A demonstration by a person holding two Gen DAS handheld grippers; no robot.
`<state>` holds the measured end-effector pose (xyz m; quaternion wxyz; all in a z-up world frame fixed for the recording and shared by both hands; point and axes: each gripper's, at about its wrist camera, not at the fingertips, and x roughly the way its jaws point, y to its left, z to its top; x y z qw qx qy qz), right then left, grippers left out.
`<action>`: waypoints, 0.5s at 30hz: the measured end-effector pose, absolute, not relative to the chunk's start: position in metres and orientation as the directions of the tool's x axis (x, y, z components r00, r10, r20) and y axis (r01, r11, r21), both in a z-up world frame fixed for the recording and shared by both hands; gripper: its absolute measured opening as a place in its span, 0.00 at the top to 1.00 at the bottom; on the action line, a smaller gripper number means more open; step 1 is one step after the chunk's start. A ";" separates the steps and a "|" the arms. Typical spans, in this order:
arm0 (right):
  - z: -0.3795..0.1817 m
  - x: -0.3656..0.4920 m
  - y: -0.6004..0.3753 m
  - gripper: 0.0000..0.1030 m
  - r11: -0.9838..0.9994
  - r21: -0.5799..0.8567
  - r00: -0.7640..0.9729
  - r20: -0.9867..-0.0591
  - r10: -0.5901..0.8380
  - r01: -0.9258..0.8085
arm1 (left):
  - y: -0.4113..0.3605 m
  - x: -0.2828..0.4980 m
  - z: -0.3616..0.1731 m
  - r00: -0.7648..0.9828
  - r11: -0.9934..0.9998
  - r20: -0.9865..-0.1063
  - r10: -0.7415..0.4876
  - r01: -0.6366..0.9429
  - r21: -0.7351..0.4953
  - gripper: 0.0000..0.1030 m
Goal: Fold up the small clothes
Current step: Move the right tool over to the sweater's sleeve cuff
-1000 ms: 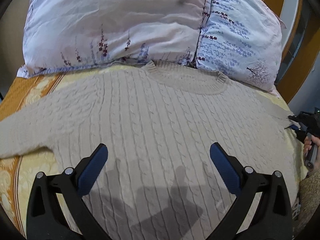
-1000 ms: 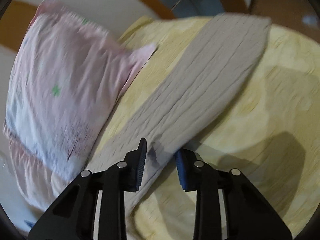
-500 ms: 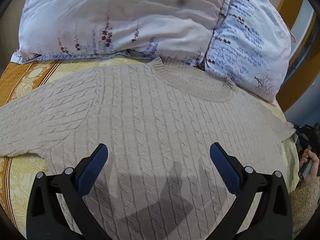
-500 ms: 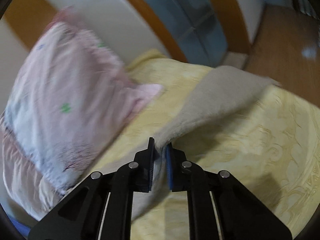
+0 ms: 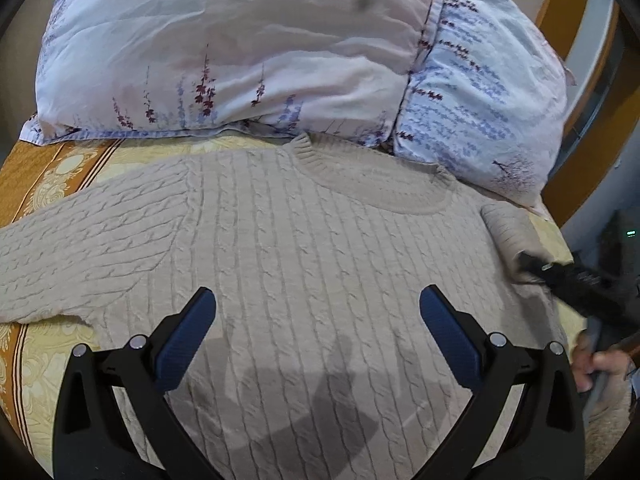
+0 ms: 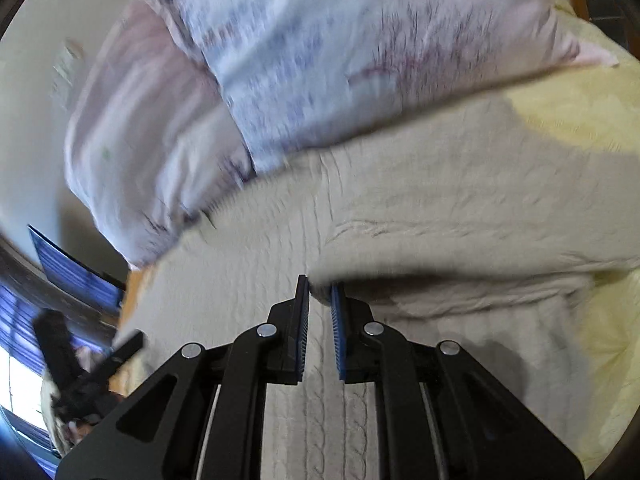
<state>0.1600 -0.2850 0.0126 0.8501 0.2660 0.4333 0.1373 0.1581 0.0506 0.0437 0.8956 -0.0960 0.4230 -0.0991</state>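
Beige cable-knit sweater (image 5: 304, 248) is lying flat on the yellow patterned bedspread (image 5: 52, 176), collar touching two floral pillows (image 5: 248, 56); left gripper (image 5: 318, 320) is hovering over the sweater's body, jaws spread wide and gripping nothing; right gripper (image 6: 319, 300) is pinching the sleeve (image 6: 460, 236) between nearly closed jaws, the sleeve draping across the sweater's right side; the right-wrist view is motion-blurred.
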 end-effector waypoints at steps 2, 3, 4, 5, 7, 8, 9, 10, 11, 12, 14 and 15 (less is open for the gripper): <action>0.011 0.159 -0.293 0.79 0.789 0.614 0.595 -0.641 0.484 0.019 | 0.053 0.155 0.046 0.628 0.955 -0.727 -0.279 0.105 -0.276 0.02; 0.013 0.158 -0.302 0.71 0.776 0.629 0.612 -0.629 0.479 0.039 | 0.056 0.155 0.047 0.630 0.950 -0.718 -0.295 0.110 -0.293 0.02; 0.016 0.156 -0.315 0.55 0.771 0.634 0.642 -0.619 0.452 0.069 | 0.057 0.155 0.046 0.632 0.946 -0.712 -0.304 0.110 -0.306 0.02; 0.019 0.153 -0.323 0.49 0.767 0.635 0.666 -0.611 0.427 0.090 | 0.059 0.155 0.046 0.635 0.941 -0.706 -0.314 0.110 -0.319 0.02; 0.023 0.150 -0.341 0.49 0.744 0.653 0.703 -0.595 0.389 0.140 | 0.063 0.156 0.046 0.642 0.931 -0.691 -0.333 0.111 -0.346 0.02; 0.021 0.148 -0.351 0.49 0.730 0.664 0.712 -0.592 0.379 0.164 | 0.065 0.157 0.046 0.644 0.923 -0.679 -0.352 0.115 -0.368 0.02; 0.020 0.145 -0.364 0.49 0.708 0.677 0.724 -0.590 0.357 0.202 | 0.066 0.157 0.045 0.645 0.911 -0.666 -0.375 0.120 -0.396 0.02; 0.018 0.146 -0.365 0.49 0.697 0.682 0.731 -0.589 0.344 0.222 | 0.068 0.160 0.045 0.642 0.896 -0.655 -0.398 0.121 -0.426 0.02; 0.014 0.143 -0.373 0.49 0.680 0.688 0.739 -0.592 0.321 0.255 | 0.068 0.163 0.044 0.636 0.888 -0.653 -0.411 0.117 -0.445 0.02; 0.012 0.141 -0.380 0.49 0.663 0.694 0.745 -0.593 0.305 0.281 | 0.068 0.166 0.044 0.627 0.880 -0.653 -0.424 0.116 -0.460 0.02; 0.006 0.138 -0.395 0.51 0.618 0.707 0.758 -0.598 0.261 0.345 | 0.067 0.174 0.045 0.605 0.865 -0.654 -0.453 0.121 -0.487 0.02; 0.005 0.137 -0.400 0.53 0.608 0.705 0.758 -0.604 0.246 0.364 | 0.066 0.178 0.045 0.597 0.858 -0.654 -0.465 0.122 -0.498 0.02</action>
